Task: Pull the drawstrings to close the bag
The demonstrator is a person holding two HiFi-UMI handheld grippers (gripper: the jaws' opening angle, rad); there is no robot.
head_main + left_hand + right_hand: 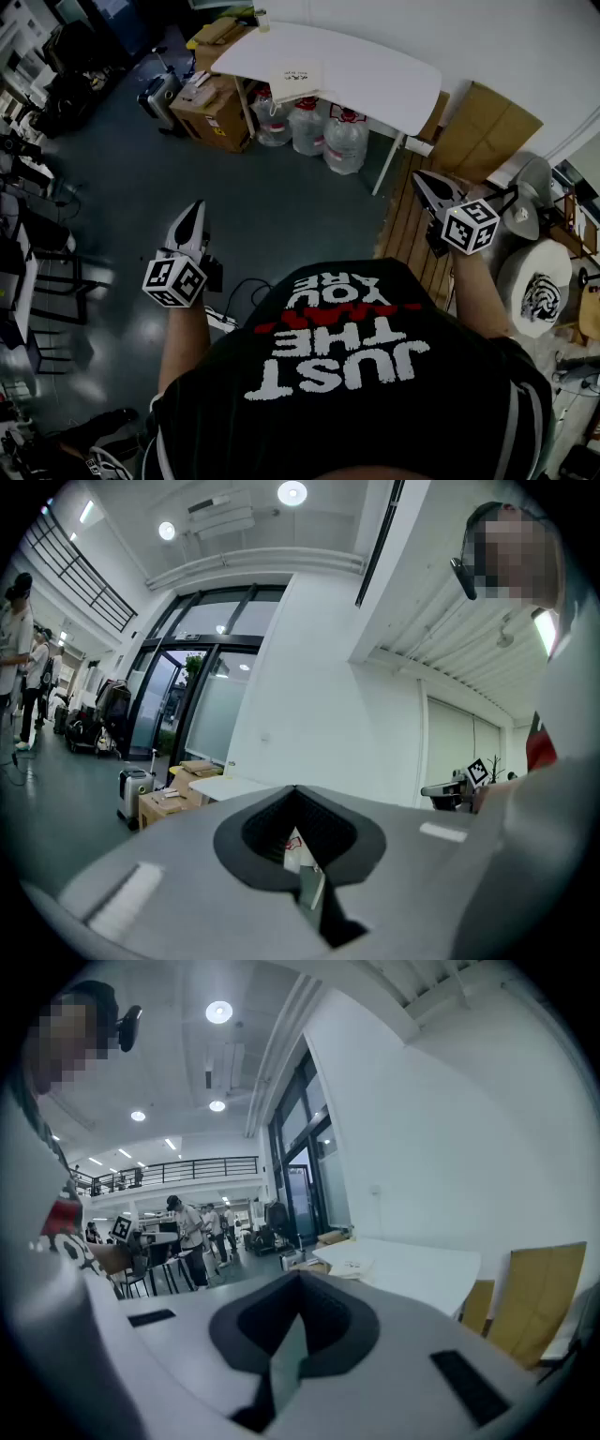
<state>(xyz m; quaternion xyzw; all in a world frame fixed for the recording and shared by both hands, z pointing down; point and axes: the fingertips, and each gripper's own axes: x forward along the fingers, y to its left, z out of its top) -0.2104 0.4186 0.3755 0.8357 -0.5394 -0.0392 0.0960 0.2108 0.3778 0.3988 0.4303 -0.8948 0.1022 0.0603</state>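
Jaws of left gripper [194, 211] and right gripper [420, 180] closed tight, both empty. Pale bag [296, 81] lies on white table [384, 80], well apart from both.

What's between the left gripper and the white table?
Head view: beyond the left gripper, bare grey floor, then a cardboard box and water jugs under the table.

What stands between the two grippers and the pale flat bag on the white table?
Nothing visible does. The left gripper and the right gripper, both shut and empty, are held in the air short of the table. The tabletop before the bag is bare; the water jugs and cardboard boxes stand underneath.
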